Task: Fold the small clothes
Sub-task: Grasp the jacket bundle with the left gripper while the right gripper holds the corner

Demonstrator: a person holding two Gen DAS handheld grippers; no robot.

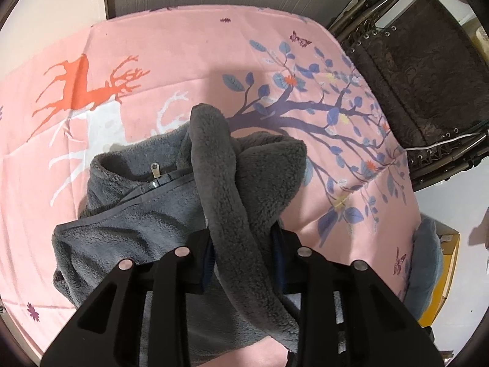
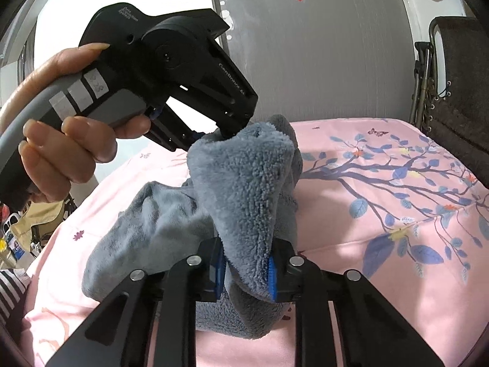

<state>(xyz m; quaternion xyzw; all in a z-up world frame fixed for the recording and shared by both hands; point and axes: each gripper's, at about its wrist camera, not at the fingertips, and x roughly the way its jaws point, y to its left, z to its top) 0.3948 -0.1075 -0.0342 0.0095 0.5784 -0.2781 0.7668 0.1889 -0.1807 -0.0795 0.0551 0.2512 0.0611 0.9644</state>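
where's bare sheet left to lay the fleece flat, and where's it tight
The pink sheet is bare beyond the grey fleece jacket, around the orange deer print, and on the tree-print side up to the brown folding chair. It is tight at the middle: the left gripper and right gripper both pinch the bunched fleece.

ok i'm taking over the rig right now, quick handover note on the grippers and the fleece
Left gripper: shut on a raised band of the grey zip-up fleece jacket.
Right gripper: shut on another fleece fold, lifted above the pink printed bedsheet.
In the right wrist view the left gripper's tip pinches the top of the same raised bundle.
The rest of the jacket lies bunched on the sheet, collar and zipper pull showing.
Done: both grips taken, fabric lifted.
Left: lay the fold flat, finish folding, release.
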